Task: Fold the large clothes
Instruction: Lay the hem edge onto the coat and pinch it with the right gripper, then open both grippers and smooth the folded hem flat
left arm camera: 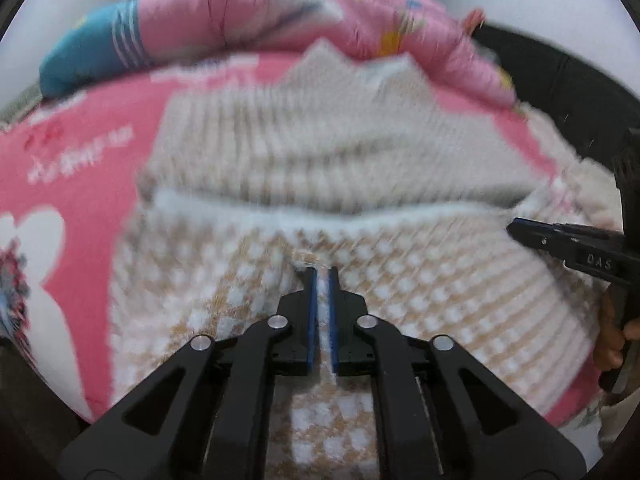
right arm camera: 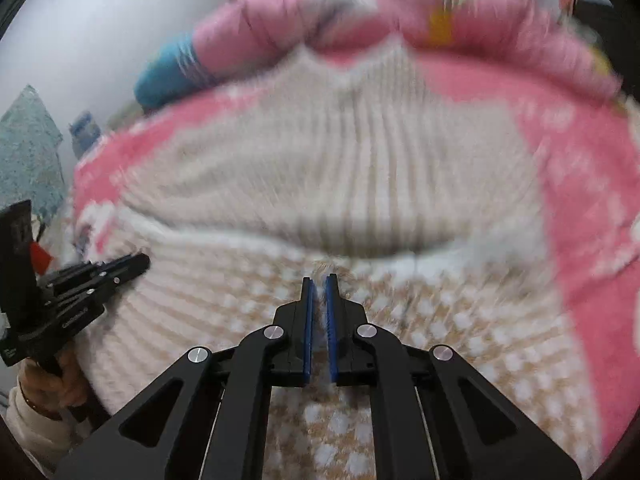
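A large cream ribbed knit sweater (left arm camera: 304, 140) lies on a pink bed, its tan-and-white patterned lower part (left arm camera: 440, 300) lifted toward me. My left gripper (left arm camera: 321, 274) is shut on the sweater's patterned hem. My right gripper (right arm camera: 319, 280) is shut on the same hem further right; the sweater's ribbed body (right arm camera: 360, 168) spreads beyond it. Each gripper shows in the other's view: the right one at the right edge (left arm camera: 516, 226), the left one at the left edge (right arm camera: 140, 260). Both views are motion-blurred.
The pink printed bedsheet (left arm camera: 80, 184) covers the bed. A rolled pink quilt (left arm camera: 280, 12) with a blue end (left arm camera: 88, 52) lies along the far side. White wall behind; a teal cloth (right arm camera: 28, 152) hangs at left. A dark object (left arm camera: 560, 80) stands at far right.
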`<action>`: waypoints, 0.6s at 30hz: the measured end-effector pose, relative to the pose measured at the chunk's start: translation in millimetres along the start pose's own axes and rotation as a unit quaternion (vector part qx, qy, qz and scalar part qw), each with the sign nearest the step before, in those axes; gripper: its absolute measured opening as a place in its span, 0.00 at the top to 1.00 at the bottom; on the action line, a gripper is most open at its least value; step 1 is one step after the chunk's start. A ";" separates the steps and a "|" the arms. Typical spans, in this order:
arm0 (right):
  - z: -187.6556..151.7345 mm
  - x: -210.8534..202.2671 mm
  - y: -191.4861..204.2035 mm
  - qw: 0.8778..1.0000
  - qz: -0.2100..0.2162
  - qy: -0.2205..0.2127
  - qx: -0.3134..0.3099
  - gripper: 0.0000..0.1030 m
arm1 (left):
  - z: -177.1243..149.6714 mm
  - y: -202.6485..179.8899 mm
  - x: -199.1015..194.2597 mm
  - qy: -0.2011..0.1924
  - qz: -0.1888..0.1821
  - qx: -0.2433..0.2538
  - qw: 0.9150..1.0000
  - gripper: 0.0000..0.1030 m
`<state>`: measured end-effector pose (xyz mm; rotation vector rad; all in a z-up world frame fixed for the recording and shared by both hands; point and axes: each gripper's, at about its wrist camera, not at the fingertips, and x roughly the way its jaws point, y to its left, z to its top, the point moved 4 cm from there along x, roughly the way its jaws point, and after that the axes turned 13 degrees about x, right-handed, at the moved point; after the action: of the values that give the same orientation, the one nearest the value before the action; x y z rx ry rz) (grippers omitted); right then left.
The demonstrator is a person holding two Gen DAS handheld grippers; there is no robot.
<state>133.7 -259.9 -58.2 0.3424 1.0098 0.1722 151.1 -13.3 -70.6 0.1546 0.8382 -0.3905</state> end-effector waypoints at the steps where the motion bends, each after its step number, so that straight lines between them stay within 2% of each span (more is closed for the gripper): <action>1: -2.8 7.6 -7.8 1.000 0.010 0.008 0.018 0.93 | -1.9 0.3 -0.3 -0.006 -0.002 0.000 1.000 0.91; 4: 0.3 -5.2 -19.0 0.998 0.041 0.013 0.046 0.87 | -2.0 8.9 -12.8 -0.018 -0.029 -0.021 0.999 0.89; 6: 3.7 -21.6 -24.8 0.998 0.044 0.000 0.054 0.82 | 0.1 21.2 -24.5 -0.038 -0.042 -0.044 0.997 0.87; 7: 5.8 -30.5 -27.0 0.998 0.029 -0.017 0.052 0.78 | 1.0 30.7 -33.0 -0.053 -0.035 -0.051 0.997 0.82; 8: 8.1 -39.9 -30.7 0.998 0.011 -0.037 0.048 0.76 | 1.0 37.0 -35.1 -0.055 -0.019 -0.054 0.997 0.81; 10: 12.8 -50.9 -42.5 0.997 -0.030 -0.063 0.041 0.75 | -3.9 54.3 -25.6 -0.024 0.021 -0.061 0.998 0.81; 11: 14.4 -46.8 -51.2 0.996 -0.053 -0.062 0.043 0.75 | -7.6 62.0 -17.1 -0.006 0.025 -0.070 0.997 0.83; 13: 13.1 -19.6 -75.2 0.993 -0.100 -0.027 0.054 0.76 | -11.9 74.4 -7.1 -0.010 0.001 -0.098 0.995 0.86; 15: 10.1 -2.6 -87.3 0.994 -0.084 -0.015 0.064 0.77 | -14.0 79.4 -7.8 -0.019 -0.006 -0.107 0.994 0.89; 18: 14.8 -13.2 -83.8 0.993 -0.091 -0.022 0.066 0.77 | -15.6 81.2 -11.2 -0.024 -0.006 -0.111 0.994 0.91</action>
<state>138.0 -345.1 -70.6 0.3704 1.0058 -0.0673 165.7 68.9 -74.2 -0.0661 0.8298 -0.3086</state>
